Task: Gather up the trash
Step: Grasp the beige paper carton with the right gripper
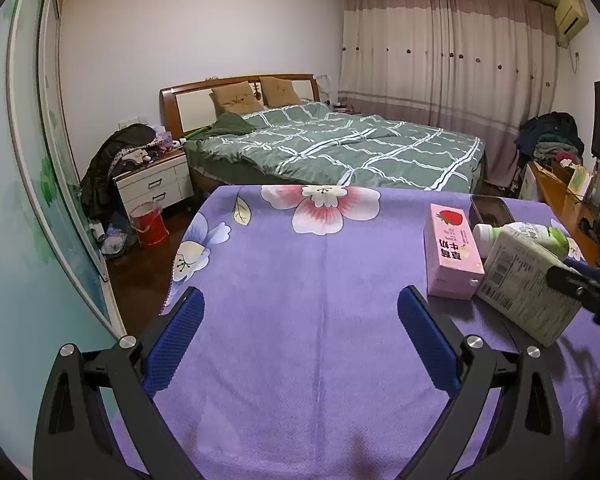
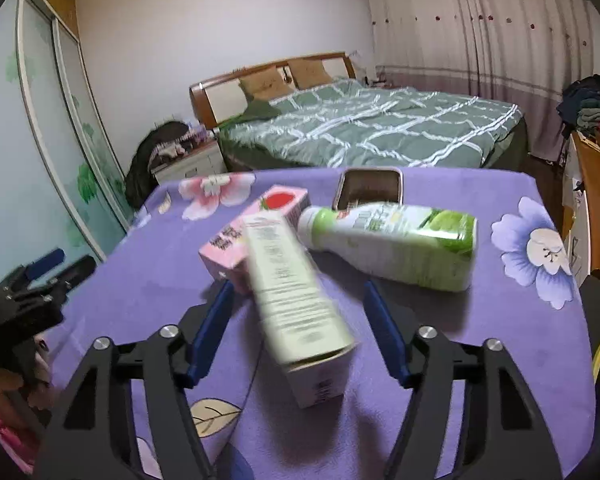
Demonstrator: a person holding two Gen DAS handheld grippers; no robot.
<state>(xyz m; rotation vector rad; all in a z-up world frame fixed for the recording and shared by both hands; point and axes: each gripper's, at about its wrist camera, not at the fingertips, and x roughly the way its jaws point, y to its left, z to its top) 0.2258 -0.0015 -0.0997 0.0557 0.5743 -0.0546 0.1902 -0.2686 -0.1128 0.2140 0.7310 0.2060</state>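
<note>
a dark rectangular tray (image 2: pixel 370 190) with a pale rim sits at the far edge of the purple flowered tablecloth (image 1: pixel 300 300); what it holds cannot be made out. just in front of it a green-and-white plastic bottle (image 2: pixel 396 246) lies on its side, cap toward the pink strawberry milk carton (image 2: pixel 260 228), which also lies flat and touches the bottle's neck end. a pale green carton (image 2: pixel 296 304) lies tilted across the pink one, its near end blurred and lifted toward the camera.

the cloth's left half is bare, as is the near part in front of the left gripper (image 1: pixel 300 340). beyond the far edge stands a bed with a green checked duvet (image 1: pixel 340 148), and off the left edge a red bucket (image 1: pixel 150 224) on the dark floor beside a white nightstand (image 1: pixel 154 184).

the left gripper hovers low over the bare cloth, blue pads spread wide with nothing between them. the right gripper (image 2: pixel 296 332) reaches in from the near side, its pads wide apart on either side of the pale green carton without touching it; it is released, not clamped.
</note>
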